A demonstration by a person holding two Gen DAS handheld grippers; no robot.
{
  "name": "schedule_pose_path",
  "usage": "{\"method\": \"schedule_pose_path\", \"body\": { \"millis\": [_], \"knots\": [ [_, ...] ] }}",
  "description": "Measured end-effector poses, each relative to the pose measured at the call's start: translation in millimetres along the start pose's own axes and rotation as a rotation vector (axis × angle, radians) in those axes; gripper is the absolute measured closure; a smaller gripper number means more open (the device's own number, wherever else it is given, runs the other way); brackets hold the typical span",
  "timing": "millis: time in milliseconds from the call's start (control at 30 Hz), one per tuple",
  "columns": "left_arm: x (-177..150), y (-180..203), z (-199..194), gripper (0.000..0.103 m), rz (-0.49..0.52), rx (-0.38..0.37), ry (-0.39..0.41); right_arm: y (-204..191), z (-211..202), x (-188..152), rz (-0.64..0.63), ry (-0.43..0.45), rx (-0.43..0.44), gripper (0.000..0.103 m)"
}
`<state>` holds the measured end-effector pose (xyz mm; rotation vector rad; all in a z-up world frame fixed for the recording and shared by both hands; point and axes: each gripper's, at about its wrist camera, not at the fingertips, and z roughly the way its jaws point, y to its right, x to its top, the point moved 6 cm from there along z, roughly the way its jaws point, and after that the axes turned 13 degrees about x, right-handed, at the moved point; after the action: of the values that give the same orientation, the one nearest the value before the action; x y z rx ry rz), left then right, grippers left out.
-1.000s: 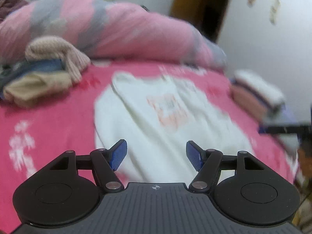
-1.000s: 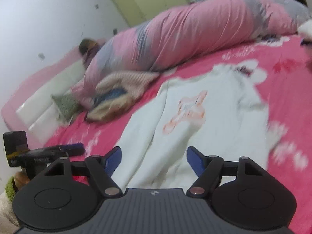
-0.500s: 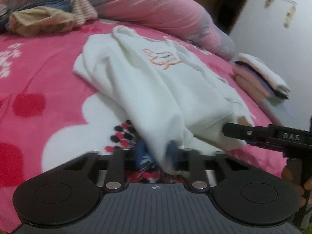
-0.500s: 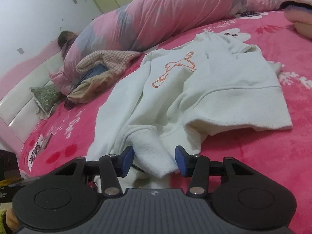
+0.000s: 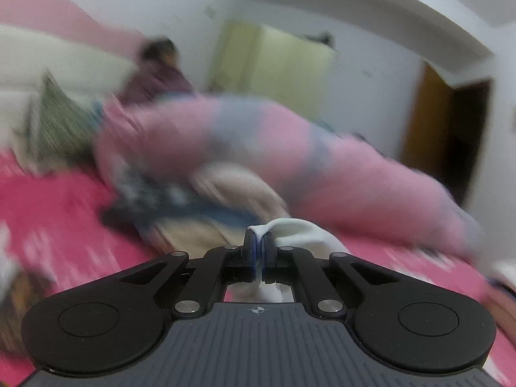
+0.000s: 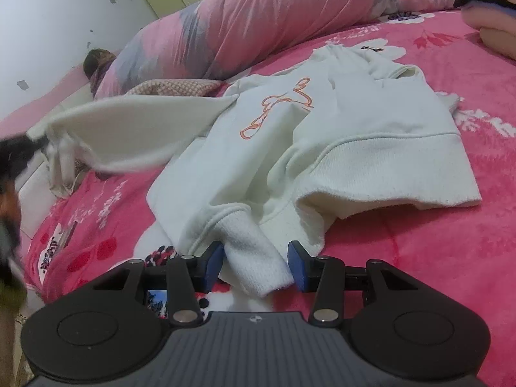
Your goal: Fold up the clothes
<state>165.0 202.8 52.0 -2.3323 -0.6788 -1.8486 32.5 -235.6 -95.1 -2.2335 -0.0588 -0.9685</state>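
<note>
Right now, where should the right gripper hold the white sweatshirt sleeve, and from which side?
Probably the ribbed cuff: it lies flat on the bed, its end pointing toward the right gripper, between the open pads. Come from the near side, low along the bed, and close across its width.

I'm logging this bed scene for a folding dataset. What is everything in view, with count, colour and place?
white sweatshirt with orange print: 1, spread mid-bed, one sleeve pulled out to the left
pink and grey quilt roll: 1, along the far side
pink floral bedspread: 1, under everything
heap of beige and blue clothes: 1, near the quilt
green cushion: 1, at the headboard
left gripper: shut on white fabric
right gripper: jaws around the ribbed white cuff, just been closing
</note>
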Motion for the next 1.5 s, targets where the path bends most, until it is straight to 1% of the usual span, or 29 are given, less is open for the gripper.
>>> {"method": "schedule_pose_path", "body": {
  "millis": [67,100,167,200,233,267,300,333,367,467,500,533,567,600,633,667,700,800,867,933,967,1033,1067,1133,1200,1300,1400,1500],
  "knots": [
    [22.2,-13.2,39.8,0.102,0.01,0.115,0.02,-1.0,2.0,-0.7,0.01,0.0,-0.009,0.056],
    [27.1,-22.1,60.9,0.099,0.028,0.174,0.014,-1.0,2.9,-0.7,0.013,-0.001,-0.014,0.056],
    [15.4,-38.8,96.5,0.083,0.034,0.257,-0.062,-0.8,4.7,-0.6,0.021,-0.003,-0.025,0.056],
    [7.6,-46.5,113.2,0.066,0.031,0.294,-0.107,-0.8,5.5,-0.3,0.023,-0.005,-0.029,0.056],
    [-3.0,-51.7,122.4,0.059,0.02,0.299,-0.15,-1.2,5.7,-0.1,0.021,-0.007,-0.032,0.056],
    [-15.6,-55.0,126.2,0.058,0.003,0.282,-0.192,-1.6,5.9,0.1,0.019,-0.009,-0.035,0.055],
    [-24.9,-57.1,124.1,0.052,-0.007,0.268,-0.213,-2.3,5.7,-0.1,0.01,-0.011,-0.038,0.055],
    [-31.9,-58.2,117.9,0.042,-0.014,0.259,-0.219,-3.5,5.3,-0.7,-0.004,-0.014,-0.041,0.055],
    [-38.8,-59.3,111.8,0.04,-0.02,0.249,-0.225,-4.7,4.9,-1.4,-0.018,-0.017,-0.043,0.055],
    [-52.3,-59.3,83.8,0.035,-0.042,0.202,-0.235,-11.5,4.4,-5.7,-0.082,-0.035,-0.058,0.055],
    [-55.5,-56.3,72.7,0.034,-0.048,0.171,-0.243,-14.3,4.0,-6.9,-0.106,-0.035,-0.059,0.055],
    [-59.4,-51.1,61.3,0.034,-0.048,0.126,-0.254,-17.2,3.7,-8.1,-0.13,-0.035,-0.059,0.055],
    [-63.3,-45.1,48.8,0.034,-0.047,0.075,-0.266,-19.0,5.2,-8.7,-0.143,-0.04,-0.055,0.057],
    [-69.2,-37.3,35.7,0.034,-0.039,0.022,-0.28,-20.8,6.8,-9.2,-0.156,-0.045,-0.051,0.072],
    [-76.5,-28.2,22.2,0.034,-0.026,-0.034,-0.295,-22.6,8.4,-9.7,-0.168,-0.05,-0.046,0.082],
    [-85.9,-17.7,9.3,0.034,-0.009,-0.092,-0.315,-21.3,9.0,-6.0,-0.142,-0.037,-0.028,0.089],
    [-96.6,-6.1,-3.2,0.035,0.013,-0.15,-0.338,-20.0,9.5,-2.1,-0.115,-0.025,-0.01,0.093],
    [-128.7,27.3,-39.7,0.035,0.083,-0.313,-0.407,-0.5,-2.8,21.0,0.162,0.102,0.199,0.093],
    [-152.1,46.2,-55.9,0.035,0.107,-0.386,-0.458,23.6,-13.6,35.8,0.374,0.206,0.339,0.094],
    [-176.8,61.3,-64.7,0.035,0.083,-0.426,-0.538,48.4,-11.3,40.9,0.529,0.251,0.415,0.094],
    [-188.1,67.2,-67.4,0.035,0.057,-0.443,-0.579,61.0,-10.2,43.6,0.606,0.273,0.452,0.094],
    [-206.3,76.3,-66.5,0.035,-0.012,-0.459,-0.649,81.1,-6.5,42.1,0.724,0.296,0.482,0.094],
    [-213.1,79.8,-64.9,0.035,-0.034,-0.456,-0.663,88.5,-4.2,40.2,0.773,0.306,0.5,0.094],
    [-216.9,86.7,-62.3,0.035,-0.022,-0.447,-0.634,101.2,-0.1,36.6,0.85,0.32,0.523,0.094],
    [-216.9,95.3,-57.8,0.035,0.002,-0.447,-0.6,108.5,5.1,34.9,0.884,0.321,0.537,0.094],
    [-220.6,107.3,-47.2,0.033,0.017,-0.454,-0.604,117.7,13.9,33.9,0.925,0.318,0.548,0.094],
    [-220.3,121.2,-39.5,0.025,0.026,-0.474,-0.588,126.6,22.2,34.7,0.964,0.321,0.564,0.094],
    [-220.2,129.3,-31.8,0.024,0.023,-0.468,-0.568,133.7,29.1,37.5,0.992,0.324,0.577,0.094]
  ]
}}
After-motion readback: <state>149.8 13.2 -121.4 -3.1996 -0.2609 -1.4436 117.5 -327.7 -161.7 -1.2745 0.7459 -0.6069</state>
